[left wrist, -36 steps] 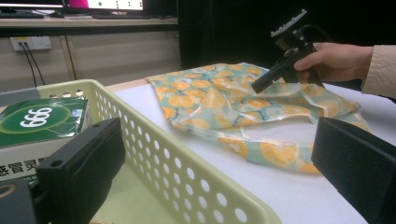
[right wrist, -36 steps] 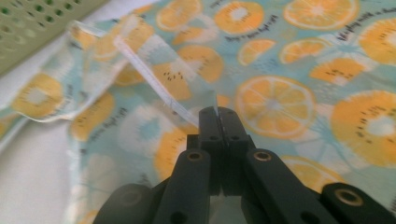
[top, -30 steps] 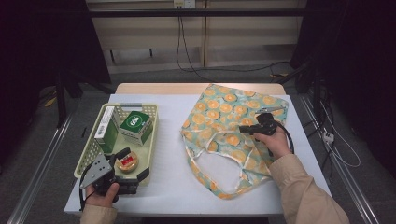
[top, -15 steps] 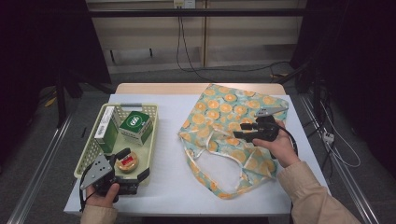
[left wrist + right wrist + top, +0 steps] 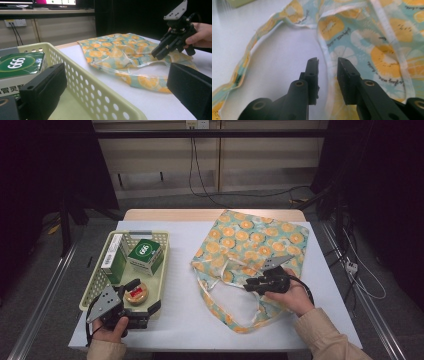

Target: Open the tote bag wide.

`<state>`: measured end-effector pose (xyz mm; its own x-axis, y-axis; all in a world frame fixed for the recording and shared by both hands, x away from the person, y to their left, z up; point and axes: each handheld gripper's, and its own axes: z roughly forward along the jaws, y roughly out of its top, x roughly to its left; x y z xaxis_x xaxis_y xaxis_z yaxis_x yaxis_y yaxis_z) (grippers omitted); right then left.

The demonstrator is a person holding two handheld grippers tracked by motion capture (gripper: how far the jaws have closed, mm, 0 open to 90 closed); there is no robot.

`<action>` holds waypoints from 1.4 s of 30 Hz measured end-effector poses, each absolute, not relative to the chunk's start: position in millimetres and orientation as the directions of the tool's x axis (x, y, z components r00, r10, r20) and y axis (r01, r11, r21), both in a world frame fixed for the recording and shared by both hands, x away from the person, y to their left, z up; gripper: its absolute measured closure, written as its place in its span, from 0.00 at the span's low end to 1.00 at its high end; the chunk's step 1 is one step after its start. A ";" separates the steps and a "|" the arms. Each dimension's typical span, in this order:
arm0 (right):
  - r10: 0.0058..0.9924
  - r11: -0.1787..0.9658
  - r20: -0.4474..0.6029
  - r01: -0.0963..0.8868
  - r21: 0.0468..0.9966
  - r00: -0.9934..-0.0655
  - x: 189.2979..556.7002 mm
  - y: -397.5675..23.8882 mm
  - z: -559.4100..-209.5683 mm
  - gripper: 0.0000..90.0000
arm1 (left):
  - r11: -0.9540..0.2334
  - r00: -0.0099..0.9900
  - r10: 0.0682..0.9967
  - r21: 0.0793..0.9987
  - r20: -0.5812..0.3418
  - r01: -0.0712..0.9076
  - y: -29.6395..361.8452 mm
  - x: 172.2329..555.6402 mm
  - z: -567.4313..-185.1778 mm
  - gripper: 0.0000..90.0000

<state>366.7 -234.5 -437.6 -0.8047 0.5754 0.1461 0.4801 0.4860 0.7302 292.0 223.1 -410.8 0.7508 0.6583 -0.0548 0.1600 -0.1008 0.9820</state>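
Note:
A tote bag [image 5: 252, 237] printed with orange slices lies flat on the white table, its handles [image 5: 235, 322] looped toward the near edge. My right gripper [image 5: 248, 286] hovers low over the bag's mouth hem. In the right gripper view its jaws [image 5: 327, 61] have just been closing, with the white-edged strap [image 5: 325, 53] in the gap and daylight still on both sides. My left gripper [image 5: 142, 296] rests wide open at the near right corner of the yellow basket [image 5: 166, 251]. One jaw is inside the basket and the other outside it, straddling its wall [image 5: 100, 92].
The basket holds a green and white box [image 5: 145, 252], a tall narrow box [image 5: 114, 254] and a small round tin [image 5: 136, 294]. Bare white tabletop [image 5: 180, 315] lies between basket and bag. Cables hang behind the table's far edge.
My right gripper has moved from the bag's middle toward the near edge and slightly left, over the handle's base. Its jaws went from shut to parted. The left gripper stayed put.

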 end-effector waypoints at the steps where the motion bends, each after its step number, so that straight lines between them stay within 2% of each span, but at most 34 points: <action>1: 0.576 0.503 0.129 0.474 0.723 -0.807 365.9 -232.5 -439.3 0.80 | -0.103 0.752 0.657 0.982 -0.052 0.158 223.2 292.3 -410.9 0.03; 8: 0.583 0.565 0.063 0.460 0.685 -0.810 367.5 -225.0 -448.9 0.80 | -0.108 0.753 0.656 0.981 -0.053 0.163 223.1 292.8 -411.9 0.03; 12: 0.592 0.569 0.041 0.453 0.686 -0.805 370.9 -226.0 -451.6 0.89 | -0.107 0.752 0.657 0.981 -0.053 0.163 223.3 292.8 -412.1 0.03; 15: 0.592 0.554 0.066 0.465 0.691 -0.803 372.7 -227.2 -452.3 0.99 | -0.105 0.752 0.657 0.981 -0.055 0.163 223.6 292.7 -411.9 0.03; 16: 0.595 0.551 0.071 0.470 0.690 -0.801 372.8 -227.5 -452.0 1.00 | -0.104 0.752 0.657 0.981 -0.055 0.163 223.7 292.7 -411.7 0.03; 22: 0.599 0.481 0.157 0.510 0.713 -0.785 373.4 -232.6 -448.2 1.00 | -0.106 0.751 0.658 0.981 -0.055 0.164 223.8 292.8 -411.8 0.03; 30: 0.585 0.425 0.211 0.517 0.743 -0.783 371.4 -236.2 -435.7 1.00 | -0.110 0.753 0.656 0.980 -0.053 0.165 222.8 292.7 -411.7 0.03; 42: 0.602 0.411 0.201 0.517 0.751 -0.772 375.1 -238.2 -428.4 1.00 | -0.110 0.752 0.657 0.980 -0.052 0.163 223.2 292.5 -411.6 0.03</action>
